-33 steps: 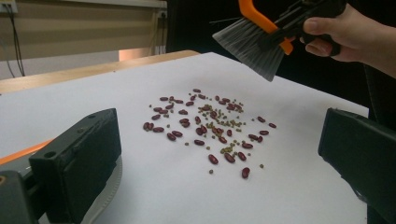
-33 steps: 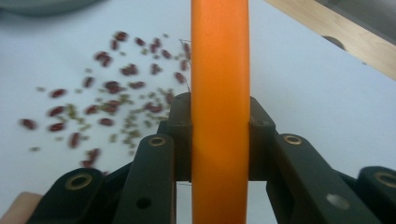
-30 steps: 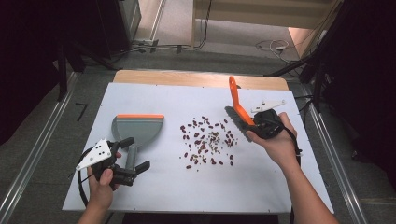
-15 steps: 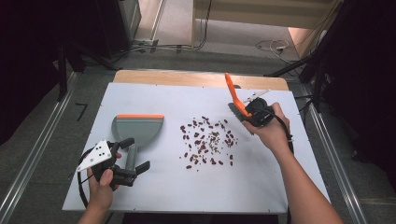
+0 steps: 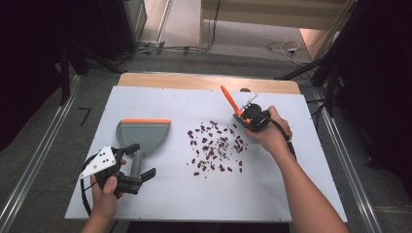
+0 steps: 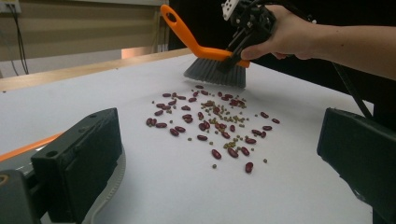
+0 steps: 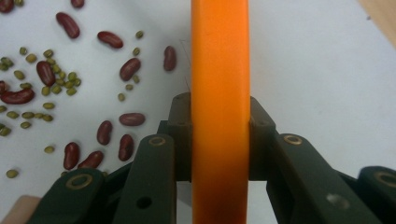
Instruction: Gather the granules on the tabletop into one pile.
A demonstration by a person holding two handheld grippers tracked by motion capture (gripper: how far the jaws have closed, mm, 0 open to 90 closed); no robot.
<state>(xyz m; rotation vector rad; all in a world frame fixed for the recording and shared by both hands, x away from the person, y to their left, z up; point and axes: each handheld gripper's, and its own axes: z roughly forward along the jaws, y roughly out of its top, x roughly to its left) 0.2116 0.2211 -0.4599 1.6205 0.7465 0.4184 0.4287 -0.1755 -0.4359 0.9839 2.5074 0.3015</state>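
The right gripper point(image 7: 219, 140) is clamped on the orange plastic brush point(image 6: 205, 51) handle, bristles at 1 o'clock of the beans point(image 5: 216, 148). The left gripper point(image 5: 133, 167) straddles the dustpan point(image 5: 143, 133) handle, at 9 o'clock; contact cannot be told. Short strokes toward 9 are advised: the smooth oval beans roll easily.

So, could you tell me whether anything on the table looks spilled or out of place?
Yes: red beans and small green ones lie scattered loose across the table between the dustpan and the brush.
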